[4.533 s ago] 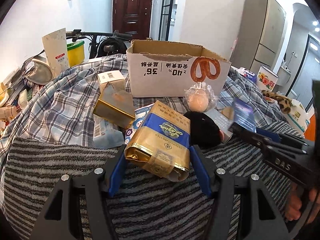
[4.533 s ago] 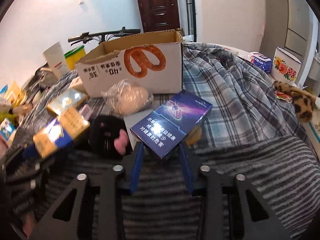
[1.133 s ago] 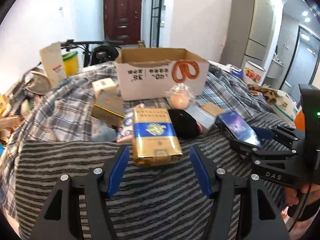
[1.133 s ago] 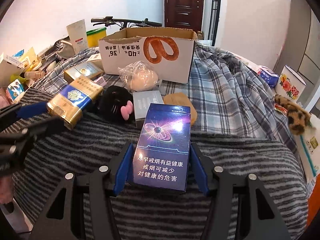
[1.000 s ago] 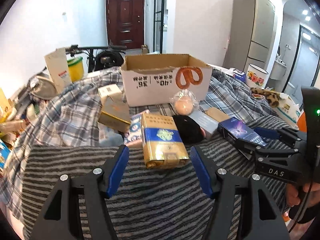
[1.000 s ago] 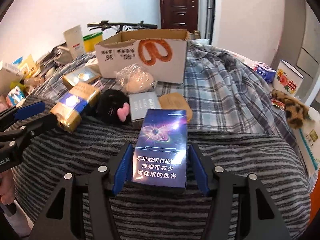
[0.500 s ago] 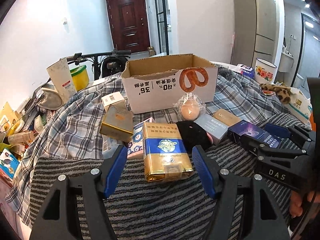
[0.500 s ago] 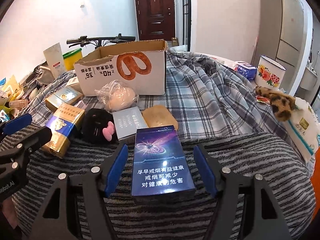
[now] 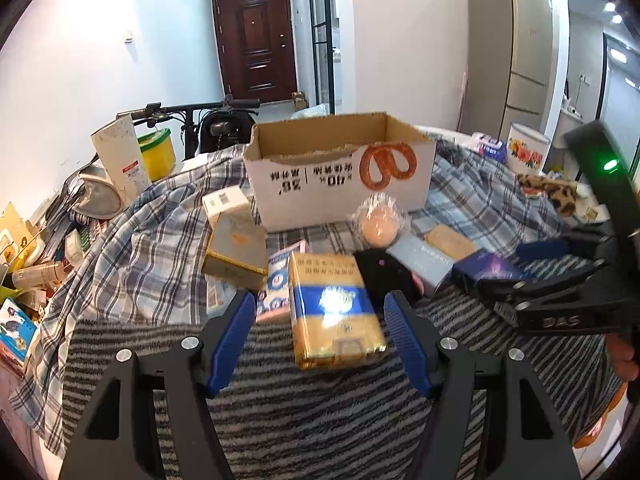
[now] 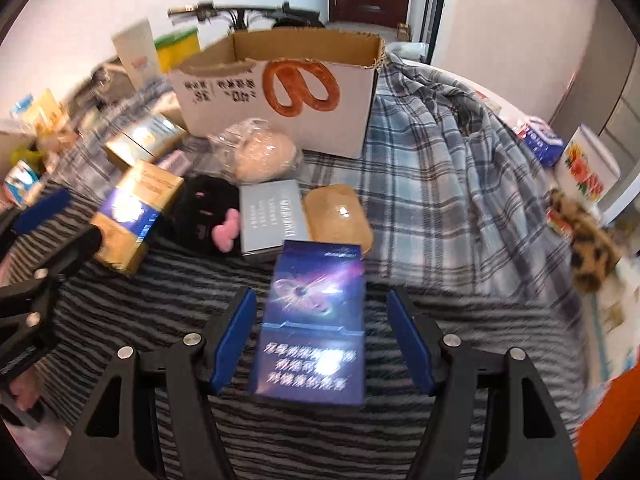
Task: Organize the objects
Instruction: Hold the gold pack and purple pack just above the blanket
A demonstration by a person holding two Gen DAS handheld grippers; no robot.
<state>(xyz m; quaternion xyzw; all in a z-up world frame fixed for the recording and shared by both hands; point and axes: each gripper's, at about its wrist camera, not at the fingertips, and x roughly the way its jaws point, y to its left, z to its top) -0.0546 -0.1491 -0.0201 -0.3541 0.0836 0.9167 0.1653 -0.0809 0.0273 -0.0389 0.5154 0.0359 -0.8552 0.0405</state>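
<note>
flat on striped cloth (image 10: 160,304), glossy purple galaxy-print carton (image 10: 312,320), white lettering.

Rt gripper (image 10: 320,340) jaws apart, straddling purple carton (image 10: 314,320) w/ gaps both sides; carton flat on striped blanket (image 10: 460,340). Rel. to carton: grey box (image 10: 272,216) just behind, tan pouch (image 10: 338,212) behind-right, black plush (image 10: 208,212) behind-left, gold-blue carton (image 10: 134,216) farther left by left gripper (image 10: 40,240). Cardboard box (image 10: 280,88) well behind, bagged bun (image 10: 258,156) in front of it.
</note>
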